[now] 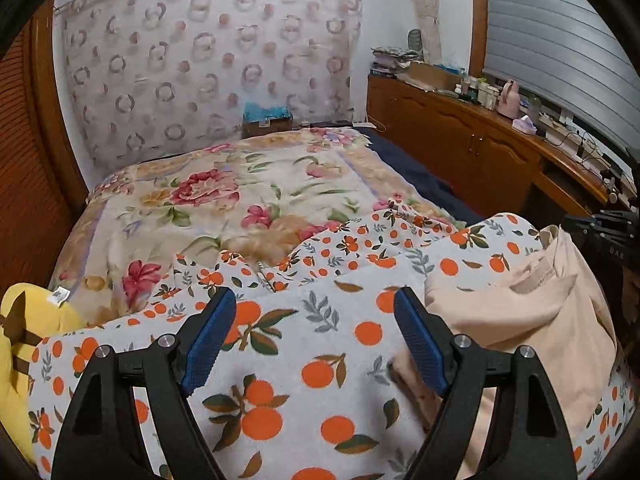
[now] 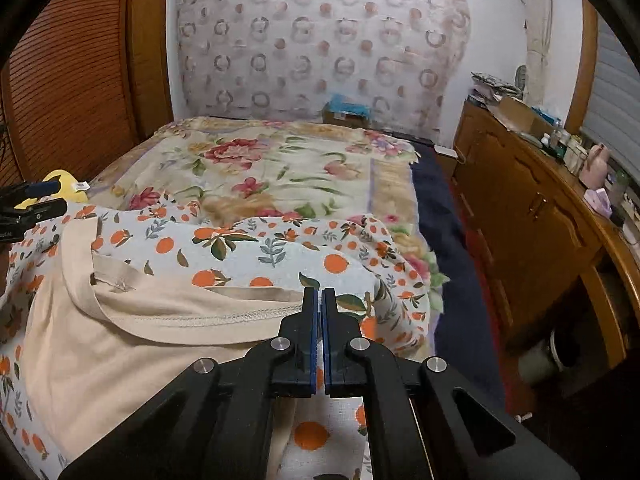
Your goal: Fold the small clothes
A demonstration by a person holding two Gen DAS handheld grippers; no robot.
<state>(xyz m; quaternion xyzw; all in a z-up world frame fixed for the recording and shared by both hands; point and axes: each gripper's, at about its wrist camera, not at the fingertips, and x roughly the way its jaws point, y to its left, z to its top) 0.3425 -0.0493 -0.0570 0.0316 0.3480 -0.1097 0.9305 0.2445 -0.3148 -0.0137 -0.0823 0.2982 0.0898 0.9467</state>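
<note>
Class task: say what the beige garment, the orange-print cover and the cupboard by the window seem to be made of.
Beige garment: soft matte knit, probably cotton; stitched hem shows. Orange-print cover: looks like fuzzy terry or fleece, napped surface. Cupboard: glossy varnished wood, or wood veneer.

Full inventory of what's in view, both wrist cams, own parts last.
garment: 1, beige, crumpled on the orange-print cloth.
orange-print cloth: 1, white with oranges, near end of bed.
floral blanket: 1, cream and pink, over the bed.
yellow soft toy: 1, left edge of bed.
wooden cabinet: 1, brown, right wall, clutter on top.
left gripper: fingers open, nothing between.
right gripper: fingers shut, at the garment's hem.
</note>
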